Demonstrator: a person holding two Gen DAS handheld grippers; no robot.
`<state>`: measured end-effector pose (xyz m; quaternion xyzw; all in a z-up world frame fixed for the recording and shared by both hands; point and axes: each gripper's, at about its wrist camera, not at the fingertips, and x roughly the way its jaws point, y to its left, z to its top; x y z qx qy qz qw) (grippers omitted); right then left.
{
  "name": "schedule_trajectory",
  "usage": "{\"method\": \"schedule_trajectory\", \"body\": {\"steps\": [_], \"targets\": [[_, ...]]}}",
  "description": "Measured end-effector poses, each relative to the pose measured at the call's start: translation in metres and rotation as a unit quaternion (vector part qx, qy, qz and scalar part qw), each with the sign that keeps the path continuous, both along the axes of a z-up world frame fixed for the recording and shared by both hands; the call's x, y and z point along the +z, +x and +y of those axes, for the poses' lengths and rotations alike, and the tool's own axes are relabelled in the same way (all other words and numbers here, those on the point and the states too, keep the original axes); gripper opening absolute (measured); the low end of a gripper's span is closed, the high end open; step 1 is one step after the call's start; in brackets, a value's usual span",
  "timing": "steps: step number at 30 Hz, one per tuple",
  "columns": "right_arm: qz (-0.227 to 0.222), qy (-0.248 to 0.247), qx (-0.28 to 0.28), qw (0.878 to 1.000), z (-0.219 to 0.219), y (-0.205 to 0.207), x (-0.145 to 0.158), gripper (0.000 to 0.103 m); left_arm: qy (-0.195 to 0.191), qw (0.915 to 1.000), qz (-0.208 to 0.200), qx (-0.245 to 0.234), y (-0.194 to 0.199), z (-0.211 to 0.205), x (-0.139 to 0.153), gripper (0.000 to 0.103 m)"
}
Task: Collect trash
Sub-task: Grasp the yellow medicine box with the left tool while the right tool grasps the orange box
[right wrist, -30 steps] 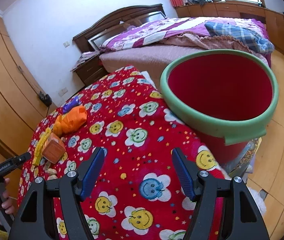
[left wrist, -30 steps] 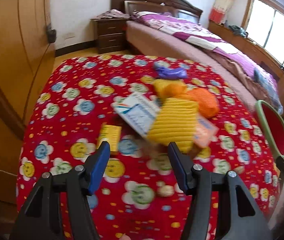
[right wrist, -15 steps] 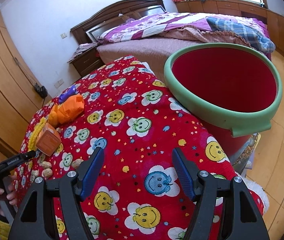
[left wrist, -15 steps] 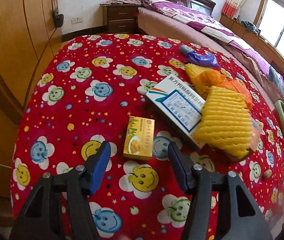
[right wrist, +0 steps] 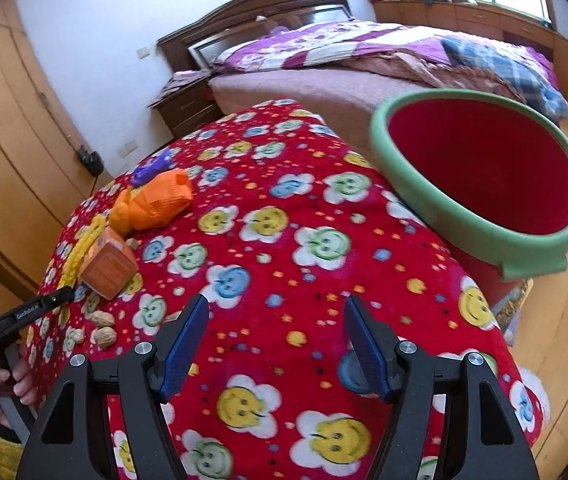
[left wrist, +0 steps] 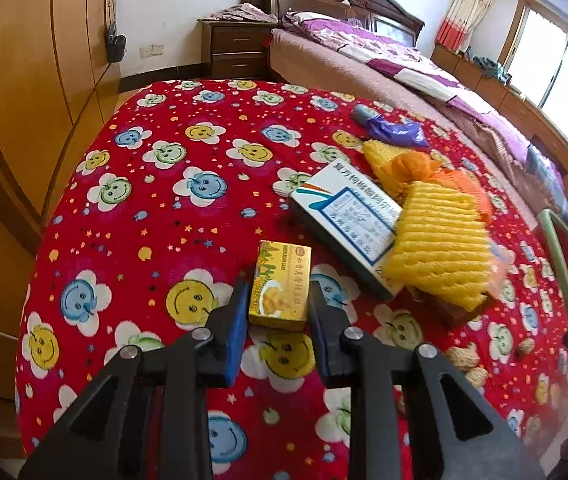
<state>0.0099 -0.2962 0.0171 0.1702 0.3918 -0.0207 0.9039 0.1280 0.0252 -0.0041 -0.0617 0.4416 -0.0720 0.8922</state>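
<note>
left wrist view: my left gripper [left wrist: 278, 300] is closing on the small yellow box [left wrist: 282, 285], flat on the counter [left wrist: 156, 184], long axis running away from me; i can't tell if the pads touch yet. right wrist view: my right gripper [right wrist: 276, 338] stands wide, holding nothing; the red bin [right wrist: 479, 176] sits far right.

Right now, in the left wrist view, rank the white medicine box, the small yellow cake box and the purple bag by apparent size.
1. White medicine box.
2. Small yellow cake box, though it lies nearest the camera.
3. Purple bag, farthest away, so its last place is unsure.
</note>
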Motion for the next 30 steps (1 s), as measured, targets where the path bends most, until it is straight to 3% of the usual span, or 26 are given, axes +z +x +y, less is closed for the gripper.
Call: {"method": "schedule_trajectory", "body": {"steps": [12,21,30], "targets": [[-0.012,-0.024,0.09,0.996,0.057,0.031,0.011,0.071,-0.037,0.9985,-0.039,0.014,-0.035,0.006,0.025,0.028],[-0.002,-0.038,0.161,0.986,0.106,0.064,0.004,0.071,-0.036,0.9982,-0.042,0.023,-0.043,0.01,0.021,0.028],[0.01,-0.058,0.197,0.979,0.136,0.09,-0.005,0.071,-0.041,0.998,-0.036,0.033,-0.04,0.017,0.013,0.028]]}}
